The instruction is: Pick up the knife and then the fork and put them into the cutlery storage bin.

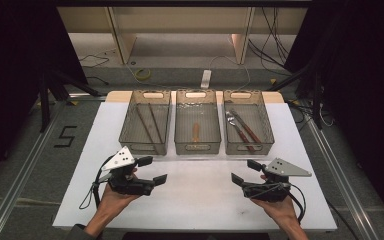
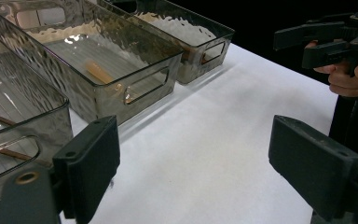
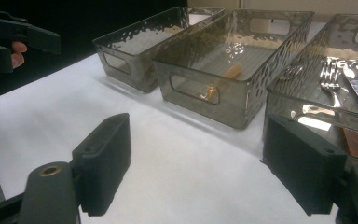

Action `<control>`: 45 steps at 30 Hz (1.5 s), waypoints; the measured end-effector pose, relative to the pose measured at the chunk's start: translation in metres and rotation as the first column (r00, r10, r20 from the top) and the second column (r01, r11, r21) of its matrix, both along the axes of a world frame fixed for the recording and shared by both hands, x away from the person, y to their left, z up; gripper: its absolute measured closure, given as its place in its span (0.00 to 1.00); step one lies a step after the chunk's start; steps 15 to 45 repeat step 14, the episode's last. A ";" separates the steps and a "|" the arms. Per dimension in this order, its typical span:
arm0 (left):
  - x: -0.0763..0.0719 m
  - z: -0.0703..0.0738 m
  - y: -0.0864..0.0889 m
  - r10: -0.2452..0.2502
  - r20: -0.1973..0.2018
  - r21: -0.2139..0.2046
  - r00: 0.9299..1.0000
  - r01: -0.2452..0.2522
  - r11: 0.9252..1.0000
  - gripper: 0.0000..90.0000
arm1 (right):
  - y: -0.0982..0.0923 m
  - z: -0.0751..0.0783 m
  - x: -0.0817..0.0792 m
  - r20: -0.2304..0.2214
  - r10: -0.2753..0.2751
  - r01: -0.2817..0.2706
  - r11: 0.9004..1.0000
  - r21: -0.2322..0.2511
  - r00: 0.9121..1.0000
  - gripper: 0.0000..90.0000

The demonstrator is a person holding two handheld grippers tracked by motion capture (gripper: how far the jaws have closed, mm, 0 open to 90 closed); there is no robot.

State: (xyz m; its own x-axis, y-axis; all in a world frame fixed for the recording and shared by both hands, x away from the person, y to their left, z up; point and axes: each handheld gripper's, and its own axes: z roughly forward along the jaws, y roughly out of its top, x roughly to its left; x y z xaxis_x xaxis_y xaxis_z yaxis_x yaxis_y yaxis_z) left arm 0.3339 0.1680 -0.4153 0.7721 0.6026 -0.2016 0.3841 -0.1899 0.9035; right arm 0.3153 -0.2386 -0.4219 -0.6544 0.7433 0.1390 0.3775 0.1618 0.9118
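While apart, right bin [image 1: 248, 128] beyond right gripper [image 1: 245, 172]

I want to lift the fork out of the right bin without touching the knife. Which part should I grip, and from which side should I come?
Probably grip the fork at its wooden handle, near the middle, coming straight down from above with the right gripper, jaws across the handle. It lies flat along the right bin, whose walls block any sideways approach. The knife lies close beside it, so keep the jaws narrow.

Smoky rippled bins [image 1: 195, 145] (white table [image 1: 195, 200]), black tools [image 1: 152, 170].
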 end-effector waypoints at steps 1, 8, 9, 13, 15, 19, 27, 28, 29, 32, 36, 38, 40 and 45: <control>0.000 0.000 0.000 0.000 0.000 0.000 1.000 0.000 1.000 0.18 | 0.000 0.000 0.000 0.003 -0.001 0.001 1.000 0.003 1.000 0.26; 0.000 0.000 0.000 -0.002 0.000 0.000 1.000 0.002 1.000 0.18 | -0.001 0.002 -0.001 0.018 -0.004 0.004 1.000 0.015 1.000 0.25; 0.000 0.000 0.000 -0.001 0.000 0.000 1.000 0.001 1.000 0.18 | -0.001 0.002 -0.001 0.018 -0.004 0.004 1.000 0.018 1.000 0.25; 0.000 0.000 0.000 -0.001 -0.001 -0.001 1.000 0.001 1.000 0.18 | -0.001 0.001 -0.001 0.015 -0.003 0.003 1.000 0.016 1.000 0.24; 0.000 0.000 0.000 0.000 -0.002 0.000 1.000 0.000 1.000 0.18 | -0.001 0.001 -0.001 0.016 -0.003 0.002 1.000 0.013 1.000 0.24; 0.000 0.000 0.000 0.000 -0.002 0.000 1.000 0.000 1.000 0.18 | -0.001 0.001 -0.001 0.016 -0.003 0.002 1.000 0.013 1.000 0.24; 0.000 0.000 0.000 0.000 -0.002 0.000 1.000 0.000 1.000 0.18 | -0.001 0.001 -0.001 0.016 -0.003 0.002 1.000 0.013 1.000 0.24; 0.000 0.000 0.000 0.000 -0.002 0.000 1.000 0.000 1.000 0.18 | -0.001 0.001 -0.001 0.016 -0.003 0.002 1.000 0.013 1.000 0.24; 0.000 0.000 0.000 0.000 -0.002 0.000 1.000 0.000 1.000 0.18 | -0.001 0.001 -0.001 0.016 -0.003 0.002 1.000 0.013 1.000 0.24; 0.000 0.000 0.000 0.000 -0.002 0.000 1.000 0.000 1.000 0.18 | -0.001 0.001 -0.001 0.016 -0.003 0.002 1.000 0.013 1.000 0.24; 0.000 0.000 0.000 0.000 -0.002 0.000 1.000 0.000 1.000 0.18 | -0.001 0.001 -0.001 0.016 -0.003 0.002 1.000 0.013 1.000 0.24; 0.000 0.000 0.000 0.000 -0.002 0.000 1.000 0.000 1.000 0.18 | -0.001 0.001 -0.001 0.016 -0.003 0.002 1.000 0.013 1.000 0.24; 0.000 0.000 0.000 0.000 -0.002 0.000 1.000 0.000 1.000 0.18 | -0.001 0.001 -0.001 0.016 -0.003 0.002 1.000 0.013 1.000 0.24; 0.000 0.000 0.000 0.000 -0.002 0.000 1.000 0.000 1.000 0.18 | -0.001 0.001 -0.001 0.016 -0.003 0.002 1.000 0.013 1.000 0.24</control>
